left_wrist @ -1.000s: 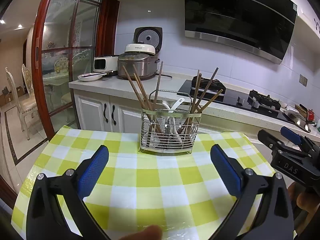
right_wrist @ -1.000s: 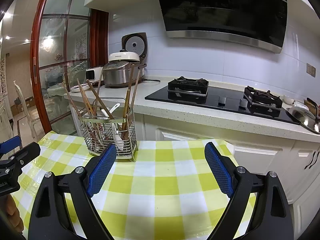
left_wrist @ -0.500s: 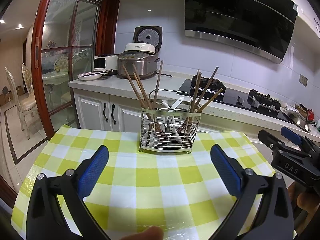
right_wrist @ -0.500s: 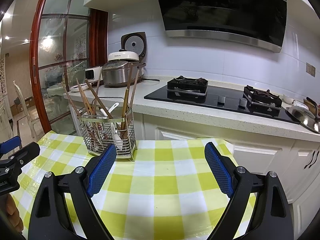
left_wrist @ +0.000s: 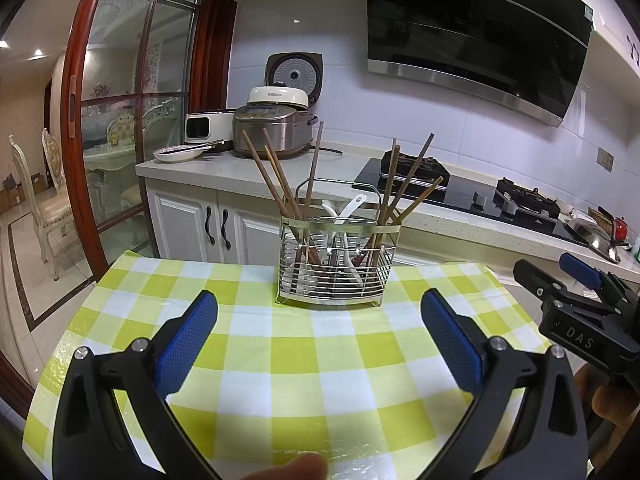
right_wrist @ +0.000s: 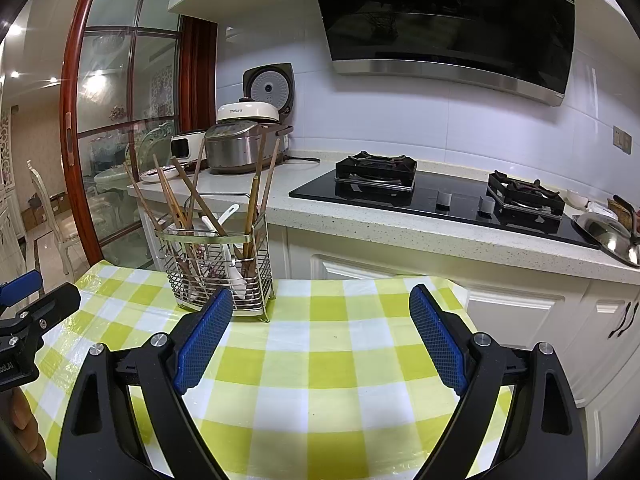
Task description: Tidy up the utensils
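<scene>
One wire caddy (left_wrist: 334, 258) at 12 o'clock on checked tabletop (left_wrist: 312, 364) holds approx. 8 chopsticks (left_wrist: 280, 178), 2 white spoons (left_wrist: 352, 206); left claw (left_wrist: 320, 344) and right claw (right_wrist: 320, 340) both released, empty.

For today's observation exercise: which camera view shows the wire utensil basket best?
The left wrist view: the wire utensil basket stands centred and unobstructed. In the right wrist view it sits off to the left, its lower corner hidden behind the right gripper.
</scene>
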Demonstrator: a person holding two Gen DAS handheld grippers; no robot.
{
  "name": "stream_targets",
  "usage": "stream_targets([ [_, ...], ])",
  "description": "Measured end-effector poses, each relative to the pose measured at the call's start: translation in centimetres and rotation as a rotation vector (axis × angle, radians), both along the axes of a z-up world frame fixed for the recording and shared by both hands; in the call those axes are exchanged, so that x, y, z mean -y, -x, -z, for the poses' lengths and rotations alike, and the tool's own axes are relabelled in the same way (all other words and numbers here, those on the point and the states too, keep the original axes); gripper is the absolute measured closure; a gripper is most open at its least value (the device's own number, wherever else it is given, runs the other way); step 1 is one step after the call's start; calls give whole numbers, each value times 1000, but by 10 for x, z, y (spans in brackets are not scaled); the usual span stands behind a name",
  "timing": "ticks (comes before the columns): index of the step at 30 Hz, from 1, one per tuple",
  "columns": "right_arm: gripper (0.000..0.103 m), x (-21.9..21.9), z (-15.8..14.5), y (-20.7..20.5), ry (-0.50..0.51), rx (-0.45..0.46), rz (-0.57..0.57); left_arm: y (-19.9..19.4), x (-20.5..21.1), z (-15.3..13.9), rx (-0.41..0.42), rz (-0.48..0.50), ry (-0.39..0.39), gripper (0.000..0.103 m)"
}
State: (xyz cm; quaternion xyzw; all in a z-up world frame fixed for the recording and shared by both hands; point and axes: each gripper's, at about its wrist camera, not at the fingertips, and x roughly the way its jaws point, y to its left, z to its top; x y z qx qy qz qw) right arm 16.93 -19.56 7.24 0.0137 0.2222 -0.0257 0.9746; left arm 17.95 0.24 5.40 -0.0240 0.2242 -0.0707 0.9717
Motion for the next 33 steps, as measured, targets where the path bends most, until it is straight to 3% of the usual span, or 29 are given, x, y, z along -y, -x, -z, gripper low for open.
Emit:
stream_targets([
  [33, 19, 0, 0, 0, 0, -2, 0, 0, 1, 4, 17, -36, -27, 4],
])
